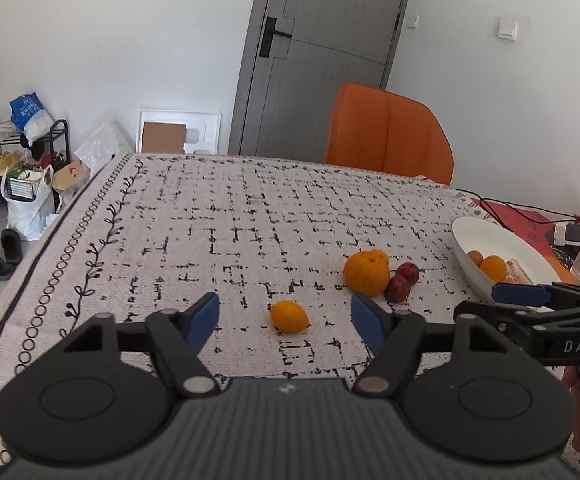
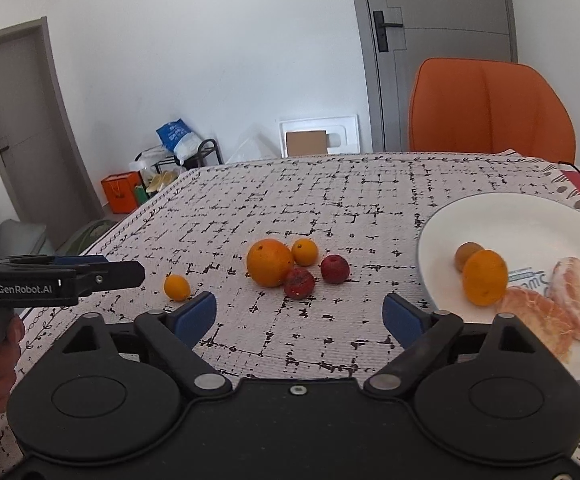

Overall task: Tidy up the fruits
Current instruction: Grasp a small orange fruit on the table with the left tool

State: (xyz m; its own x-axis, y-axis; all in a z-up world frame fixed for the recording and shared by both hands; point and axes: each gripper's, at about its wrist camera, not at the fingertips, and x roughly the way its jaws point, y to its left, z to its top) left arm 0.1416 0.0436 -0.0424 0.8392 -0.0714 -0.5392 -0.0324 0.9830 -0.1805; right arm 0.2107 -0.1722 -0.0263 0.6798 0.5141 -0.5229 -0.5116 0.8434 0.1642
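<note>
Two hand-held grippers hovering with fingers released over a cloth-covered bench with loose fruit and a white plate.

The left gripper [image 1: 285, 318] and right gripper [image 2: 300, 314] are both spreading their blue-padded fingers wide, grasping nothing. Taking the white plate [image 2: 530, 216] as landmark: it is sitting at the bench's [image 2: 330, 192] right side, holding a small orange [image 2: 484, 278], a darker small fruit [image 2: 467, 254] touching it from behind, and two peeled citrus segments [image 2: 550, 312]. Left of the plate, well apart from it, a large orange [image 2: 269, 263] is lying in a cluster with a mandarin [image 2: 304, 252] and two dark red fruits [image 2: 299, 283] [image 2: 334, 269]. Farthest left of the plate, a small yellow-orange fruit [image 1: 289, 316] is resting alone between the left gripper's fingers in its own view.
</note>
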